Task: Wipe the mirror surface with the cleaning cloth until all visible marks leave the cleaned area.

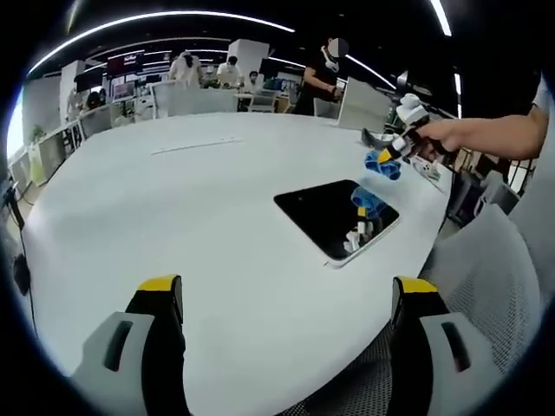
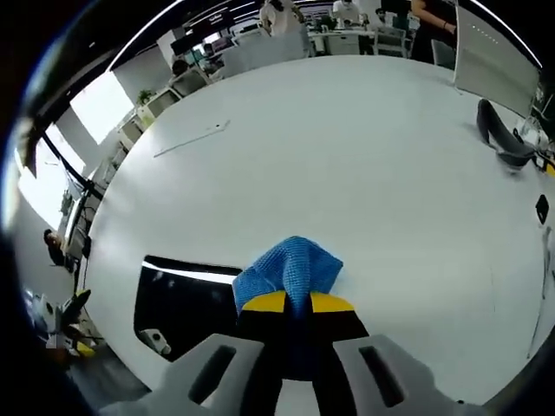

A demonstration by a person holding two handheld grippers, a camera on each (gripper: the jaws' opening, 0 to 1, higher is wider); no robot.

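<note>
Blue knit cloth [image 2: 290, 270] soft, light, bunched, pinched in my right gripper [image 2: 297, 302] jaws | left gripper [image 1: 290, 299] jaws spread, empty | mirror [image 1: 334, 217] flat on white tabletop [image 1: 199, 199], glassy, fragile; press gently.

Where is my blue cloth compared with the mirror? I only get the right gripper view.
Observer: In the left gripper view, the blue cloth hangs from the right gripper just past the mirror's far corner, not on the glass.
Operator: Is the other gripper holding anything?
Observer: No. The left gripper is open, its fingers wide apart and empty over the near edge of the table.
Operator: Can you see my cloth in the mirror?
Observer: Yes, a blue reflection shows near the mirror's right edge.
</note>
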